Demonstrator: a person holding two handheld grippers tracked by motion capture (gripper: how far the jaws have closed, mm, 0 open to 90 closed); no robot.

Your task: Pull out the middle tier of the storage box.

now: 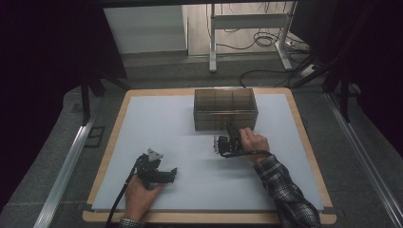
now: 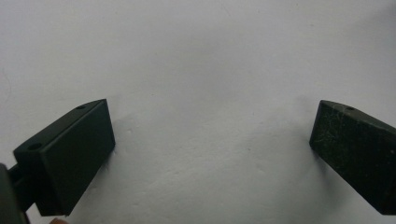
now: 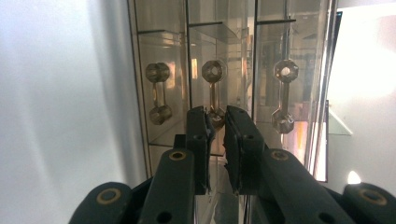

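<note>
Organizer box (image 1: 225, 109), clear smoky plastic with dividers, near the surface's (image 1: 157, 128) far edge, right gripper (image 1: 231, 134) at its near wall.
Looks light, rigid, slick and scratch-prone; best hold is a thin wall or divider edge. Right gripper (image 3: 218, 122) nearly pressed together on a divider edge, contact unclear. Left gripper (image 2: 210, 140) spread wide, idle near the front edge. Plenty of open room left and front.

- A pale tabletop (image 1: 157, 142) with a light wooden rim sits on grey carpeted floor (image 1: 43, 156).
- Beyond it stands a white-legged desk frame (image 1: 212, 42), with black cables (image 1: 256, 40) trailing over wooden flooring.
- A white panel (image 1: 145, 28) stands at the back left.
- Dark curtains (image 1: 38, 47) close both sides; lighting is dim.
</note>
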